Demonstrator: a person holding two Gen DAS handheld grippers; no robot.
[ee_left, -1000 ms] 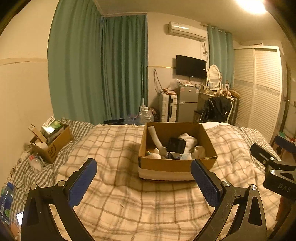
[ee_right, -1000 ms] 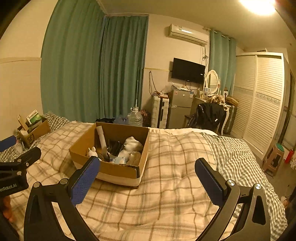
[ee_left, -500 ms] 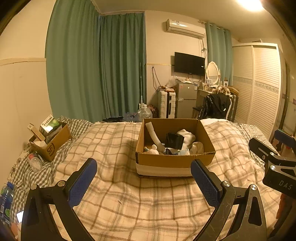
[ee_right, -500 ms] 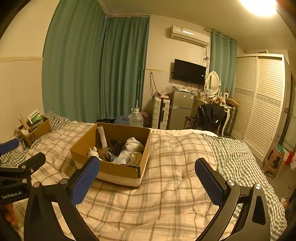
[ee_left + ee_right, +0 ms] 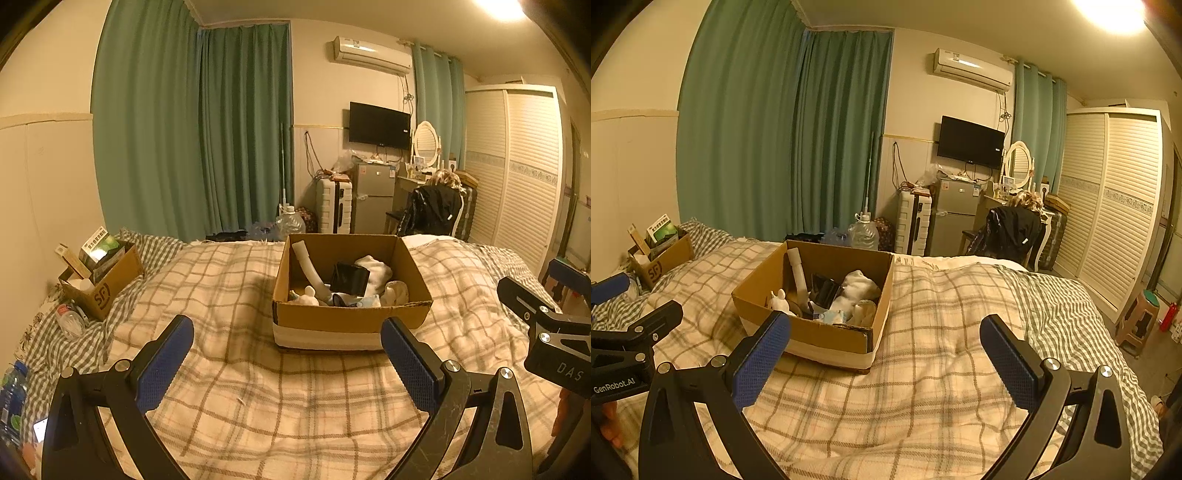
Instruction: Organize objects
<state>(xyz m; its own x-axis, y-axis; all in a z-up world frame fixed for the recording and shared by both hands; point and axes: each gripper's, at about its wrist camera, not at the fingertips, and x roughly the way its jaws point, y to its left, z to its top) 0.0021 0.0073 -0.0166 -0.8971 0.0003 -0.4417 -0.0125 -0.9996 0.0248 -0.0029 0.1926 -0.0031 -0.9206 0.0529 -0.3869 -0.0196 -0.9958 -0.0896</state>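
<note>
Plainly loaded already: big cardboard box (image 5: 351,317) in the middle of the bed (image 5: 295,406), holding a white tube (image 5: 308,264) leaning against the far left corner, a black pouch (image 5: 349,278), white cloth (image 5: 373,267), a small white figure (image 5: 306,295) and other bits too jumbled to name. No loose things visible on the blanket around it. Smaller box (image 5: 107,280) of packets away by the left wall, a bottle (image 5: 68,321) lying just beside it. Left gripper (image 5: 286,358) with fingers spread wide, empty, hovering short of the big box; right gripper (image 5: 886,354) likewise wide and empty, the box ahead to its left. Fits either a box packed and done, or one waiting to be emptied and sorted; impossible to settle from this alone.
</note>
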